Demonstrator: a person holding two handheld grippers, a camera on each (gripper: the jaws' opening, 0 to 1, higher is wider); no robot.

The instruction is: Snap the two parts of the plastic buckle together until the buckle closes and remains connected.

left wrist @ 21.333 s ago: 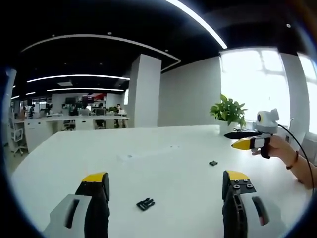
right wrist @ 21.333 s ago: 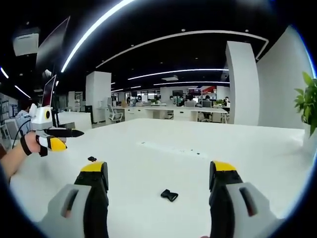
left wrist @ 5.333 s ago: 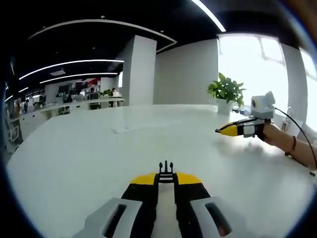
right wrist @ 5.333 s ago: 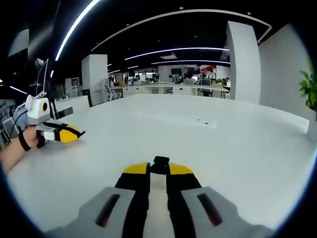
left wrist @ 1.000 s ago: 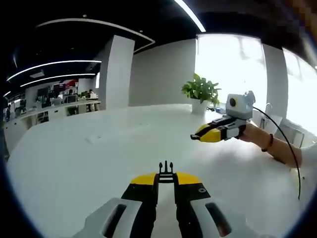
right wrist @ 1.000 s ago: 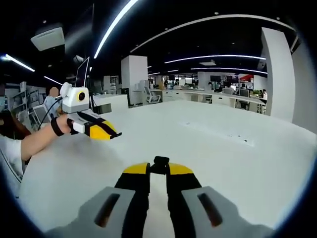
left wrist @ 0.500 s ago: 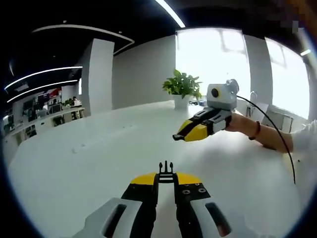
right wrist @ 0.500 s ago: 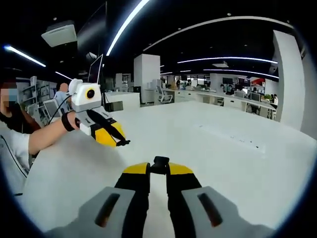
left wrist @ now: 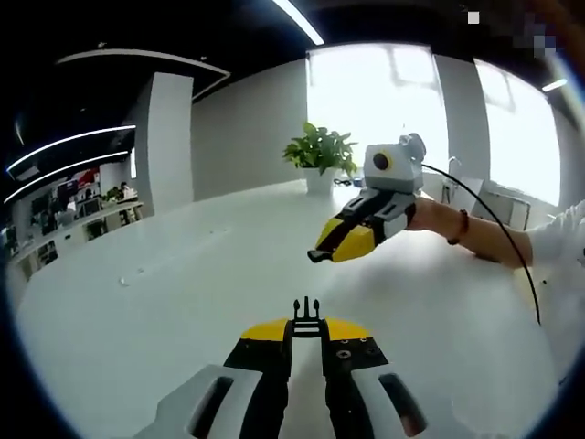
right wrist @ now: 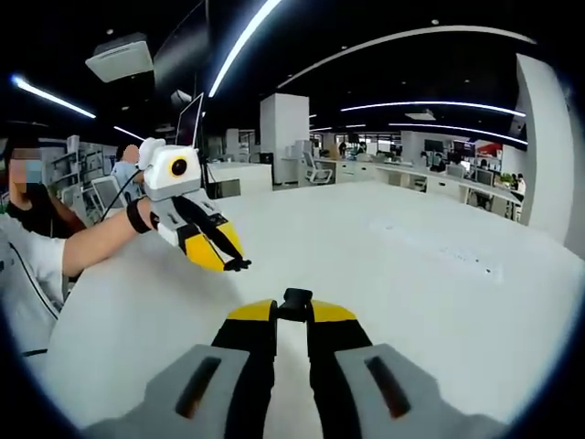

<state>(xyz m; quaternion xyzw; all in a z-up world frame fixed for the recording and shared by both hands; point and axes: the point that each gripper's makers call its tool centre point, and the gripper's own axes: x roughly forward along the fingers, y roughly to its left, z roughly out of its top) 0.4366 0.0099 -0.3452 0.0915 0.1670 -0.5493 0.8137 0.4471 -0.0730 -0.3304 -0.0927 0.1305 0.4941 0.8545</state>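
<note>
my left gripper (left wrist: 306,322) pinches the pronged buckle half (left wrist: 306,309), prongs forward and clear for insertion. my right gripper (right wrist: 294,309) clamps the socket half (right wrist: 296,297). both are raised over the white table (left wrist: 183,274), tips angled together to mate.

- Setting: open-plan office.
- Large white table (right wrist: 439,302) in the foreground; rows of white desks (right wrist: 439,183) with monitors and office chairs (right wrist: 322,169) behind.
- Dark ceiling with long linear light strips (right wrist: 239,38); white square columns (right wrist: 283,137).
- Potted plant (left wrist: 318,154) before bright windows (left wrist: 384,101).
</note>
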